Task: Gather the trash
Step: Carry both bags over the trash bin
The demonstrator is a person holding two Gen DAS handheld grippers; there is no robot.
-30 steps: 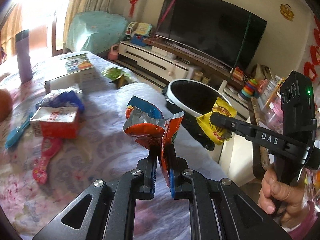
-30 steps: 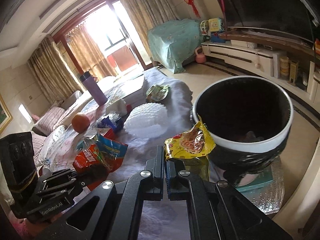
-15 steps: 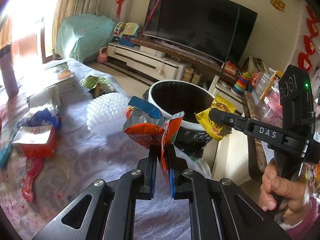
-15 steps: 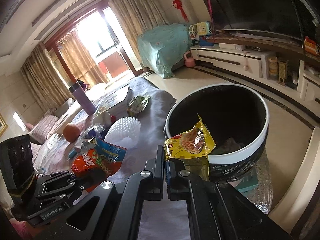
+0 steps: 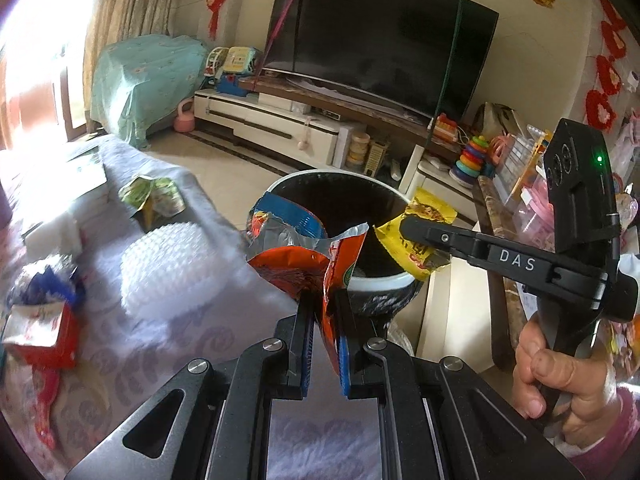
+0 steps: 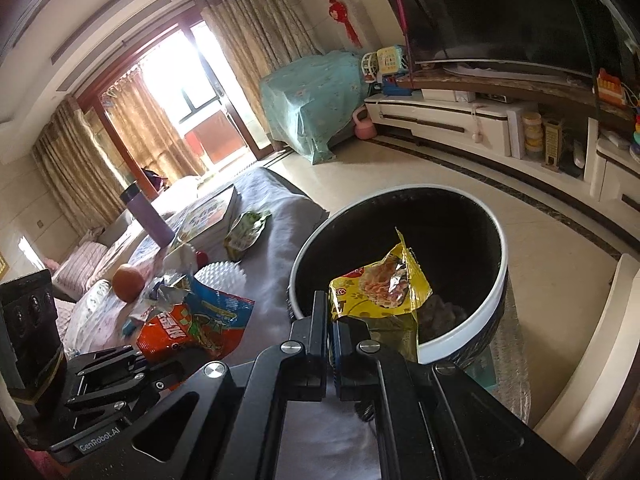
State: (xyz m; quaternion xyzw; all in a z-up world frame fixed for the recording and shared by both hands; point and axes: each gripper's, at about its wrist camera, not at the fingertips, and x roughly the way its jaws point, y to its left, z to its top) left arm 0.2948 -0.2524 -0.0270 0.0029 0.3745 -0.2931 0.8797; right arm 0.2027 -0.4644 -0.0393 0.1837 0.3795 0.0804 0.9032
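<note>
Left gripper (image 5: pixel 325 300) clenched on an orange-and-blue snack bag (image 5: pixel 298 250), torn top open and silver lining showing, held up just short of the near rim of the trash bin (image 5: pixel 394 280). Right gripper (image 6: pixel 331 322) clamped on a yellow wrapper (image 6: pixel 380 284), held over the bin's near rim, above its black interior. From the left wrist view, same yellow wrapper (image 5: pixel 416 236) pinched at the tip of the right gripper (image 5: pixel 404 227), at the bin's right edge. Bin (image 6: pixel 460 338) white-rimmed with a dark liner, standing just off the end of the counter (image 6: pixel 280 216); some crumpled trash in its bottom. Left on the counter: a green wrapper (image 6: pixel 245 229), a white foam net (image 6: pixel 219 276), an orange (image 6: pixel 128 277), a purple bottle (image 6: pixel 146 216), a red-and-white carton (image 5: pixel 38 330).
</note>
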